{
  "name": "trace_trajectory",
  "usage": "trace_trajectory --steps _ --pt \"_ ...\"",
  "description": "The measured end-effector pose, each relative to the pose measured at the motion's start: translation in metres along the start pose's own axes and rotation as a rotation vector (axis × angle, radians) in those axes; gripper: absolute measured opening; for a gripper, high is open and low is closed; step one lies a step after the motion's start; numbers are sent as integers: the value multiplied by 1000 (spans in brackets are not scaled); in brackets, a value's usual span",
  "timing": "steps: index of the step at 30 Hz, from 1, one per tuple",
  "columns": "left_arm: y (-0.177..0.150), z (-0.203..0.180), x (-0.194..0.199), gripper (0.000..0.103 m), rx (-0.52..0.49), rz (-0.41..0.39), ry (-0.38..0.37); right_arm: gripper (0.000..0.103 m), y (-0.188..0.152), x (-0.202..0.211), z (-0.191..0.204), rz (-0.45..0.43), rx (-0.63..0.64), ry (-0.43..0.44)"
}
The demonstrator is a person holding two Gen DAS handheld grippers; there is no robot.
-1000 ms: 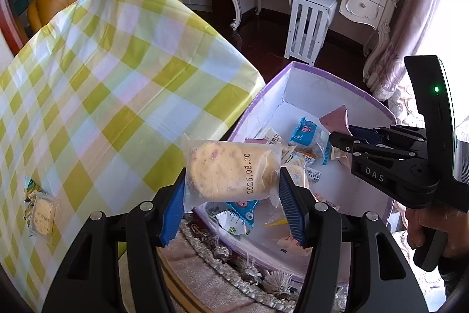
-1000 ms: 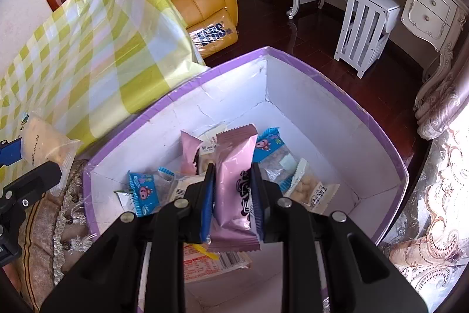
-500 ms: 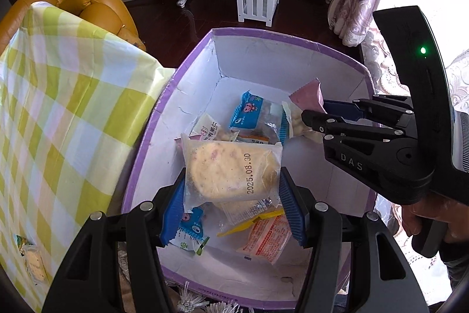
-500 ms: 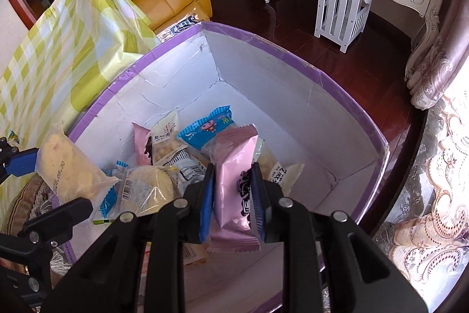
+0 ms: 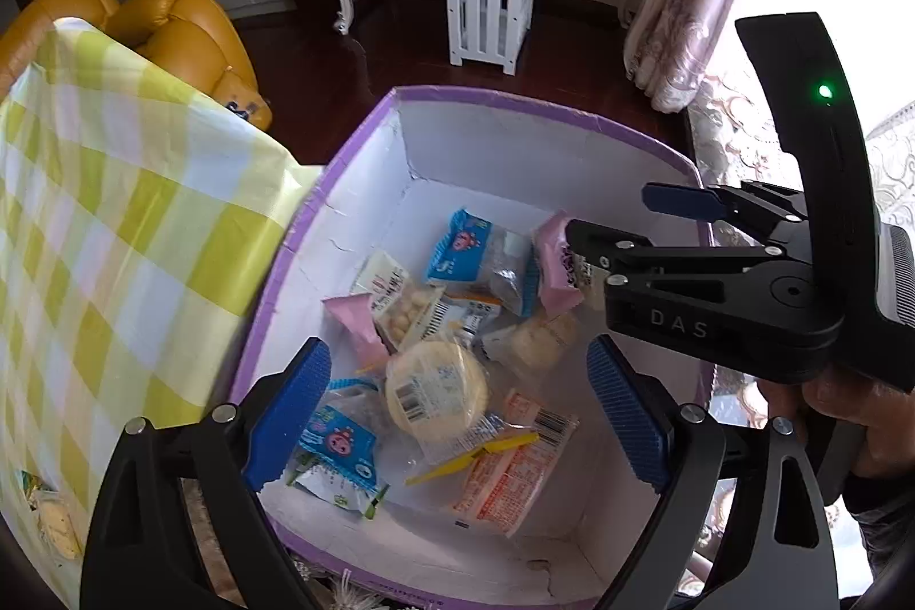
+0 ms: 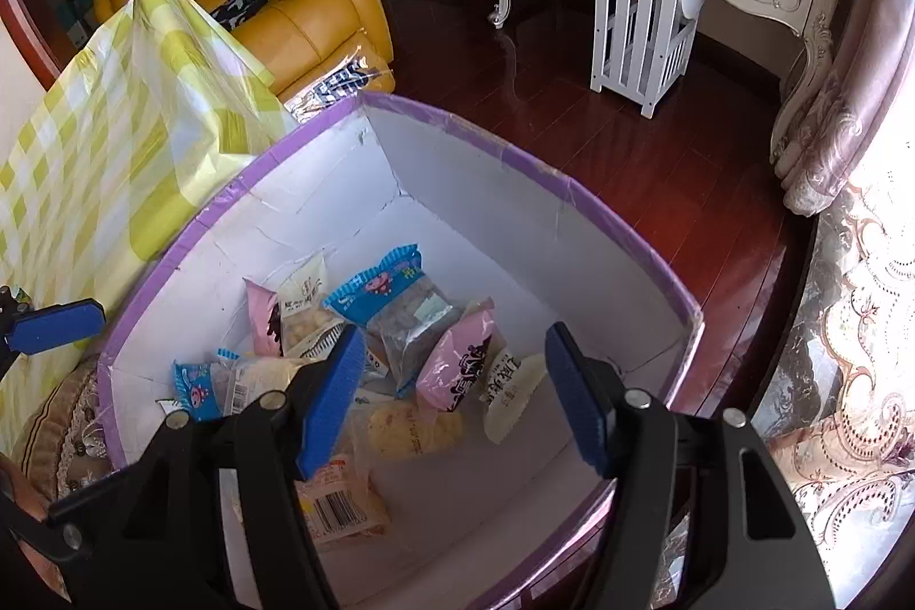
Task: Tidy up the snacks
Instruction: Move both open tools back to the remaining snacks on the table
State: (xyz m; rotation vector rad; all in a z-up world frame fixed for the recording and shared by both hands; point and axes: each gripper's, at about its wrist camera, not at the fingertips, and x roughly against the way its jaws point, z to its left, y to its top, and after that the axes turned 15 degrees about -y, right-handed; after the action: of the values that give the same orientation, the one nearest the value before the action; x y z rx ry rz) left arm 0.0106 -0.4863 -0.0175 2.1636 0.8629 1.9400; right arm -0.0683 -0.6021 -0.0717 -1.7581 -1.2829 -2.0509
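Both grippers are hanging over the box (image 5: pixel 549 107), pointing steeply down into it. The left gripper (image 5: pixel 457 415) is standing wide, its jaws having just been opening; nothing is sitting between the blue pads (image 5: pixel 289 410). Directly below the gap, the round cake packet (image 5: pixel 437 390) is lying loose on the heap of snacks, barcode side up.

The right gripper (image 6: pixel 452 393) is also standing open, its jaws having just been parting, with no pad pressing on anything. The pink packet (image 6: pixel 457 367) is lying tilted on the pile just ahead of its fingertips, free of both pads. In the left wrist view the right gripper (image 5: pixel 612 224) is crossing in from the right and covering part of that pink packet (image 5: pixel 552 261).

Several snacks are overlapping, so the lower ones are showing only as edges; their print is too small to read. The box's near wall is being cut off by the gripper bodies in both views. To the left of the left gripper, on the checked tablecloth (image 5: pixel 114 232), one packet (image 5: pixel 54 524) is lying at the frame edge, half cropped.
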Motion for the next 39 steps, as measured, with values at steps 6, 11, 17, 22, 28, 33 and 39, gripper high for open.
trace_trajectory --steps 6,11,17,22,28,33,39 --pt "6 -4 39 96 -45 -176 377 77 17 38 6 -186 -4 -175" --pt "5 13 78 96 21 -289 383 79 29 73 19 -344 -9 -299" --pt "-12 43 130 95 125 -461 266 79 38 107 43 -446 32 -266" --pt "-27 57 170 95 134 -597 390 80 46 131 67 -458 47 -83" --pt "-55 95 213 96 250 -693 352 80 46 154 126 -456 126 56" --pt "-85 140 244 94 370 -741 362 80 42 162 175 -402 151 153" --pt "-128 196 275 79 516 -798 383 80 32 168 225 -354 158 215"
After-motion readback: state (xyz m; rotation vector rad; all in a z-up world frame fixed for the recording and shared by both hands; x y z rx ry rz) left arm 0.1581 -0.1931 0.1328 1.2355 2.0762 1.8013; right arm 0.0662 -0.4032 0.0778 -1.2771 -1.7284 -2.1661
